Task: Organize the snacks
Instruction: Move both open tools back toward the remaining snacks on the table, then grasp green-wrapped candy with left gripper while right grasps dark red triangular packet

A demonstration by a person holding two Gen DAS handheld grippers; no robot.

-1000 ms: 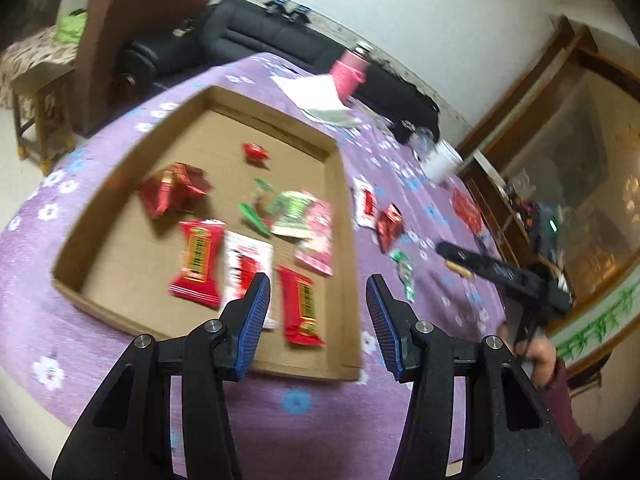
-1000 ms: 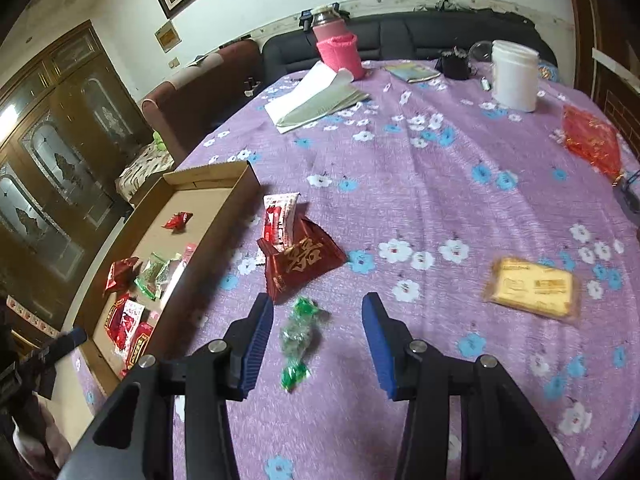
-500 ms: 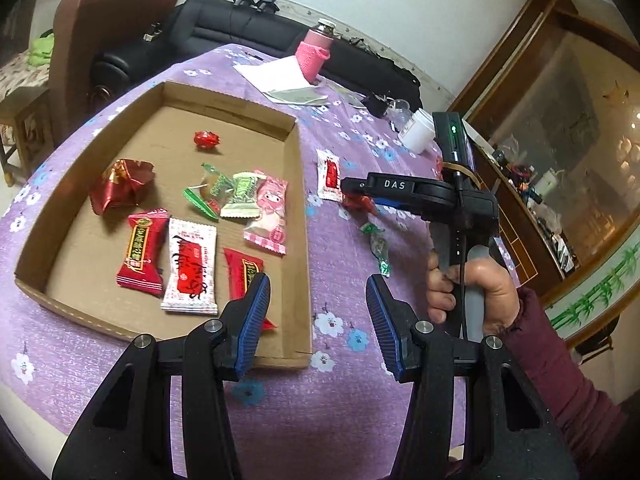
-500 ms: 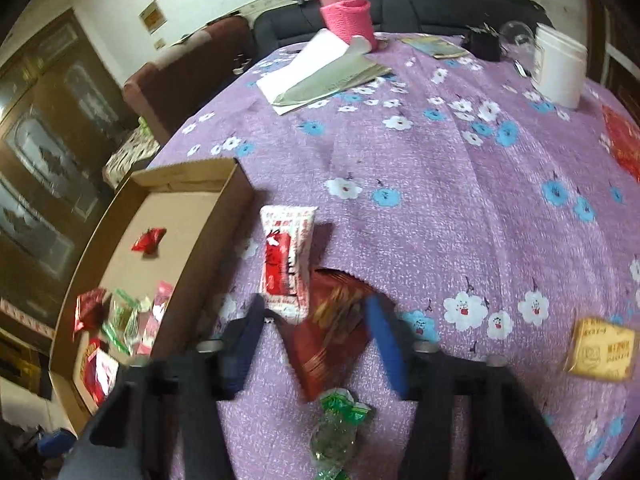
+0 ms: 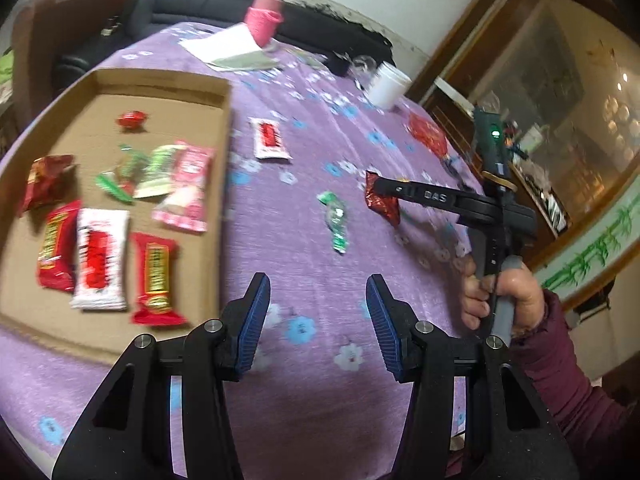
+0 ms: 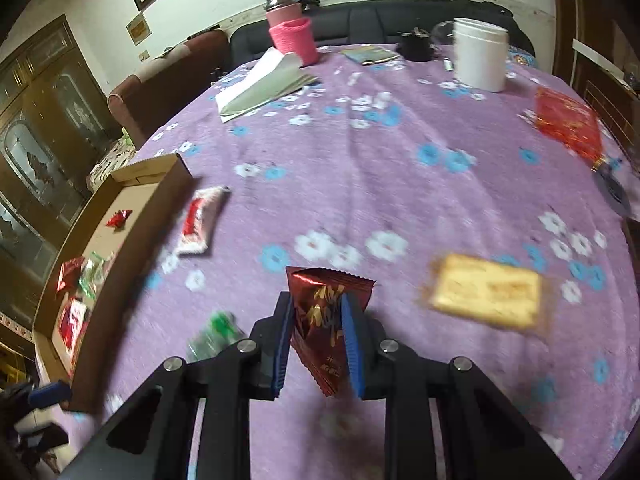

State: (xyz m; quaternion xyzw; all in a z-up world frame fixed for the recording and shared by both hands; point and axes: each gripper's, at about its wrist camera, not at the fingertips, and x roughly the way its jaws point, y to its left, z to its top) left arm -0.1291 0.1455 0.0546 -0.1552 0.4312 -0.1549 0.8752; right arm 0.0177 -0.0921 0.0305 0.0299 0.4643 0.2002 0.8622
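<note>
**Right wrist view: red packet clamped above the cloth**

In the right wrist view, the right gripper (image 6: 314, 344) was seen clamped on a dark red triangular snack packet (image 6: 326, 316), which was held between the blue pads above the purple flowered tablecloth (image 6: 360, 168). The cardboard tray (image 6: 160, 200) is taken as the landmark. A white-and-red sachet (image 6: 200, 222) lay on the cloth just beside the tray's right wall. A green-wrapped candy (image 6: 212, 334) lay farther to the right of the tray, near the gripper. A yellow packet (image 6: 486, 296) lay well apart from the tray, on the far right side of the held packet.

In the left wrist view, the left gripper (image 5: 318, 320) was seen with its fingers spread apart and nothing between them, just off the tray's (image 5: 224, 152) near right corner. Several red, white, pink and green snacks (image 5: 102, 256) were seen inside the tray.
</note>
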